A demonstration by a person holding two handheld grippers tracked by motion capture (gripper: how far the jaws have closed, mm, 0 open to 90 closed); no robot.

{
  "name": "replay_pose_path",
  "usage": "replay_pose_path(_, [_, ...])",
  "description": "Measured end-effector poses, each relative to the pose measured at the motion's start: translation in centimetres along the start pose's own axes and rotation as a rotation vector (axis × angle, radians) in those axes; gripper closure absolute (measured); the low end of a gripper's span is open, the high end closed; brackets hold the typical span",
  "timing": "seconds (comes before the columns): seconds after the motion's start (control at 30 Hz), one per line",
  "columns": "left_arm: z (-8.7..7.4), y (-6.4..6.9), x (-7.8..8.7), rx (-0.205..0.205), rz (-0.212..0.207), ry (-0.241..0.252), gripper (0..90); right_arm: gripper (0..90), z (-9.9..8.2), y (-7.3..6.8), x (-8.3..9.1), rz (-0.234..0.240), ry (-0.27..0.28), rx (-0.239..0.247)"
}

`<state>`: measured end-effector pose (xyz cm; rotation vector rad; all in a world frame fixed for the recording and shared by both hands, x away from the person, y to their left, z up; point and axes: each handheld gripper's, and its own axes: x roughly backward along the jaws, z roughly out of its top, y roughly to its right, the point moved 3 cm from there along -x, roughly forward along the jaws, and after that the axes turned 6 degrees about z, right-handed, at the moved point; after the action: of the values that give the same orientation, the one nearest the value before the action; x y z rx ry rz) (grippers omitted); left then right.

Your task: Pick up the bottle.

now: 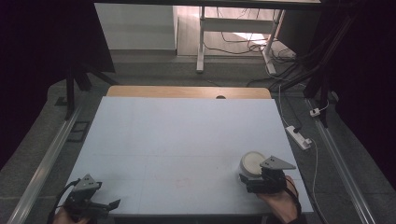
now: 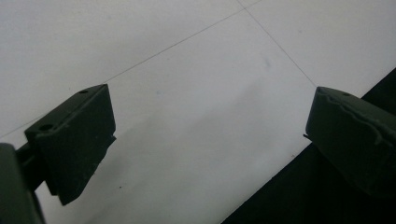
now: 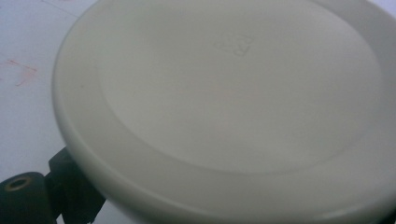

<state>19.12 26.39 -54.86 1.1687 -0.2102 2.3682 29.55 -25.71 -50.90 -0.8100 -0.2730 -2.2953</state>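
**Right gripper at a white container, left gripper apart**

The right gripper (image 1: 252, 179), held by a hand (image 1: 280, 203), sits at the table's (image 1: 177, 140) near right part, right up against a round white container (image 1: 252, 164) just ahead of it. In the right gripper view the container's lid (image 3: 233, 102) lies above the jaws; one black jaw peeks out under its rim at lower left, the other is hidden, so whether they clamp the container cannot be told. The left gripper (image 1: 109, 204) rests at the near left corner, well apart from the container. Its jaws stand wide, with nothing between them but bare table (image 2: 187, 116) and its edge.
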Motion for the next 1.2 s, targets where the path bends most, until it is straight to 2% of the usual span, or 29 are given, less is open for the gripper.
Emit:
replay_pose_path(0.23, [0.0,0.0,0.0,0.006,-0.002,-0.001,2.8,6.3,0.8,-0.3,-0.1,0.027,0.018,0.005])
replay_pose_path(0.37, [0.0,-0.1,0.0,0.007,-0.004,-0.001,2.8,6.4,1.3,-0.6,-0.3,0.069,0.031,-0.005])
replay_pose_path(0.8, [0.0,-0.1,0.0,0.007,-0.006,-0.003,2.8,6.4,2.8,-1.7,-1.5,0.116,0.040,0.025])
replay_pose_path(1.2, [0.0,-0.1,-0.1,0.005,-0.004,-0.010,2.8,6.4,4.5,-3.3,-3.4,0.177,0.039,0.063])
